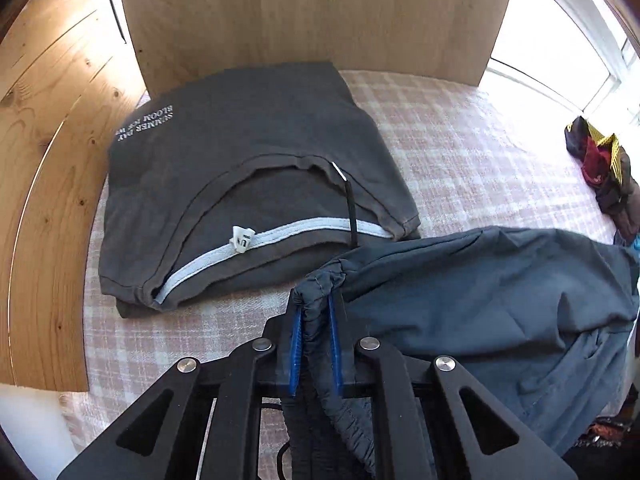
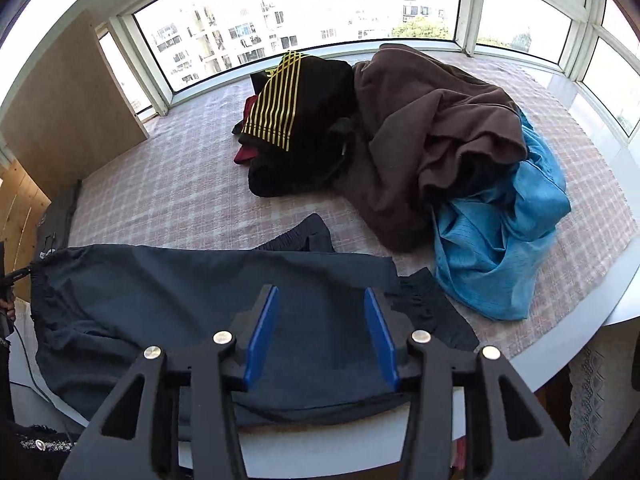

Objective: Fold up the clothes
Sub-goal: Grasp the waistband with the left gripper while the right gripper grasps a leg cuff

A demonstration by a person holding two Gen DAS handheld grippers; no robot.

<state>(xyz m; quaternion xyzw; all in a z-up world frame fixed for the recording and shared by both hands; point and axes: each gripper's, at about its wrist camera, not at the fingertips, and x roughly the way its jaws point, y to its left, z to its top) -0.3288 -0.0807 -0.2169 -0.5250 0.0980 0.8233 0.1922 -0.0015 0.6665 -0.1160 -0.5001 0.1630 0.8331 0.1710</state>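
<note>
A slate-blue garment with an elastic waistband [image 1: 492, 296] lies spread over the near edge of the checked cloth. My left gripper [image 1: 316, 300] is shut on its gathered waistband corner, which runs down between the blue pads. In the right wrist view the same garment [image 2: 192, 300] stretches across the front, and my right gripper [image 2: 320, 300] hovers over its middle, open, with nothing between its fingers. A folded dark grey T-shirt [image 1: 248, 184] with white lettering lies just beyond the left gripper.
A heap of unfolded clothes sits at the back right: a black piece with yellow stripes [image 2: 296, 120], a brown one [image 2: 432, 144], a bright blue one [image 2: 500, 248]. A wooden panel [image 1: 312, 12] stands behind the folded shirt. Windows [image 2: 304, 16] ring the checked cloth [image 2: 180, 184].
</note>
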